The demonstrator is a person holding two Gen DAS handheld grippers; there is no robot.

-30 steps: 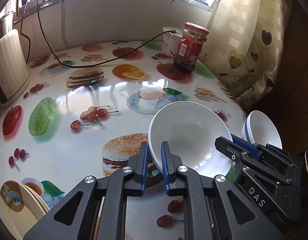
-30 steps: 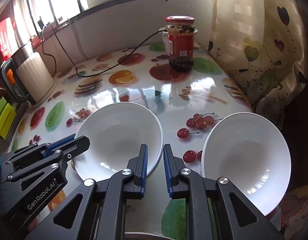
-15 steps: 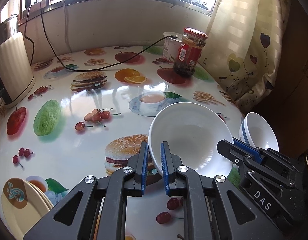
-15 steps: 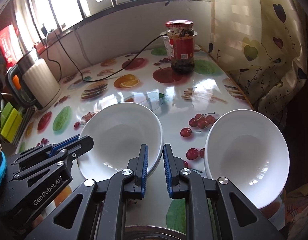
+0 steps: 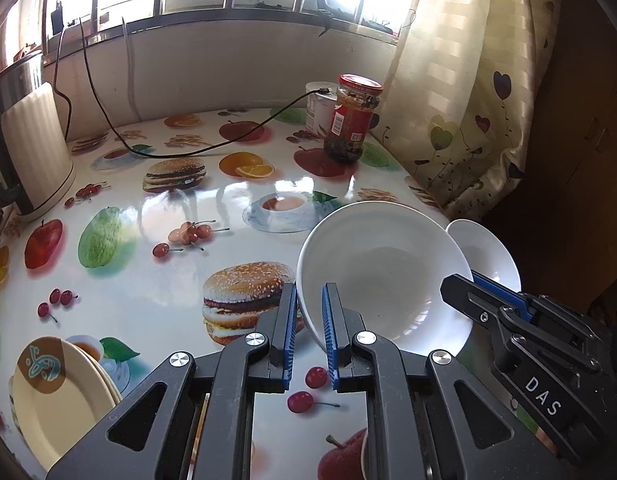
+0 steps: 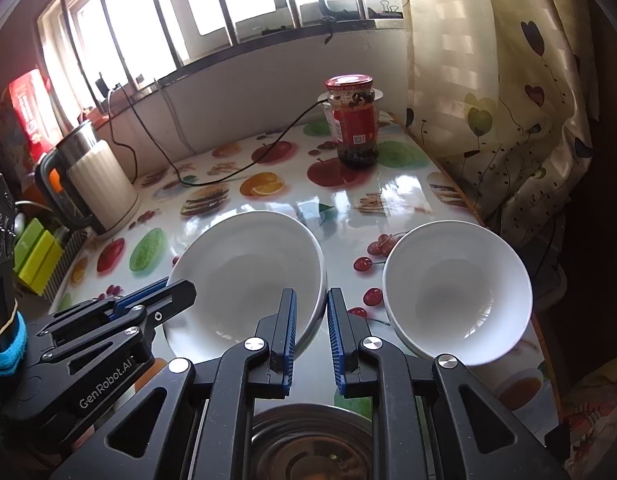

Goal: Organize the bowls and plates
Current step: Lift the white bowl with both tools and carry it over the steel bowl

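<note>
Between the two hand-held grippers: one large white bowl [image 5: 382,276] is carried, tilted, above the bench [image 5: 148,280].
Left hand-held gripper [image 5: 309,320]: narrowly parted and closed on the bowl's near-left rim, the wall pinched between the blue pads.
Right hand-held gripper [image 6: 311,322]: narrowly parted and clamped on the same bowl's right rim, as seen in its own view.
Change over the last second: the bowl is seen higher above the bench than a second ago, with more of the printed cloth exposed beneath it; both grips are unchanged.
Second bowl [image 6: 456,292]: resting just to the right of the right hand-held gripper, near the bench edge, untouched.
Plates [image 5: 56,396]: stacked well to the left of the left hand-held gripper, at the near edge.
Jar [image 5: 352,118]: far ahead, clear of the work.
Judgement: a two-handed lift is under way, probably to nest the carried bowl into the second bowl.
Risk: uneven travel of the two grips could twist the rim loose.
</note>
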